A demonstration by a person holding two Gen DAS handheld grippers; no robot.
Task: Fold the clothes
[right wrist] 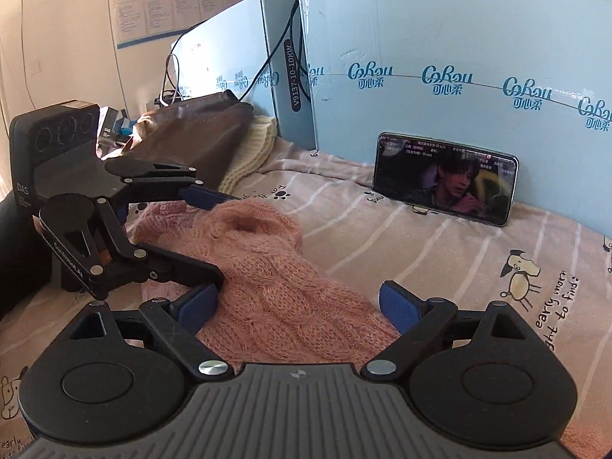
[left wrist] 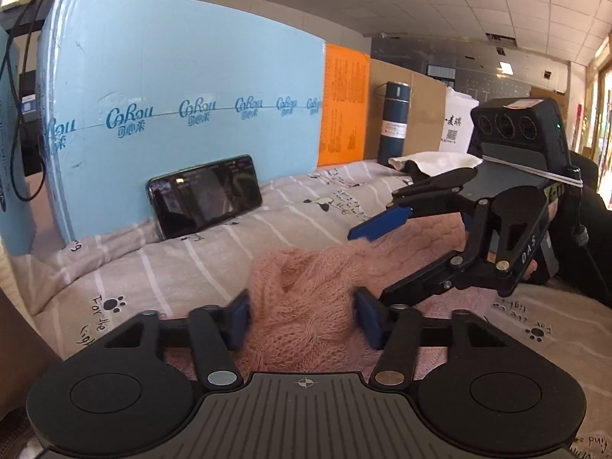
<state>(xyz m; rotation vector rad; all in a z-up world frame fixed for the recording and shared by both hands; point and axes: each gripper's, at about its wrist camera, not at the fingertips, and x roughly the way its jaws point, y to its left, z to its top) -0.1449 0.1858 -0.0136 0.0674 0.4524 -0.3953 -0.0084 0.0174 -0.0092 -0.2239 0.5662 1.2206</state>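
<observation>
A pink knitted sweater [left wrist: 306, 275] [right wrist: 275, 287] lies bunched on the striped bed sheet [left wrist: 153, 264] [right wrist: 420, 252]. In the left wrist view my left gripper [left wrist: 304, 317] sits low over it, and a thick mound of knit fills the gap between its blue pads [left wrist: 239, 317], which press on it from both sides. My right gripper [left wrist: 367, 264] comes in from the right, jaws wide apart, one finger above the sweater and one at its edge. In the right wrist view the right gripper [right wrist: 298, 306] stands open astride the sweater, with the left gripper [right wrist: 225, 239] at its left.
A phone [left wrist: 204, 195] [right wrist: 445, 179] with a lit screen leans on tall light-blue cartons [left wrist: 183, 95] [right wrist: 440, 38] behind the bed. An orange sheet [left wrist: 346, 103], a dark flask [left wrist: 394, 122] and a white cloth [left wrist: 436, 162] stand at the back right. A brown garment [right wrist: 191, 141] lies on a cream knit [right wrist: 256, 145].
</observation>
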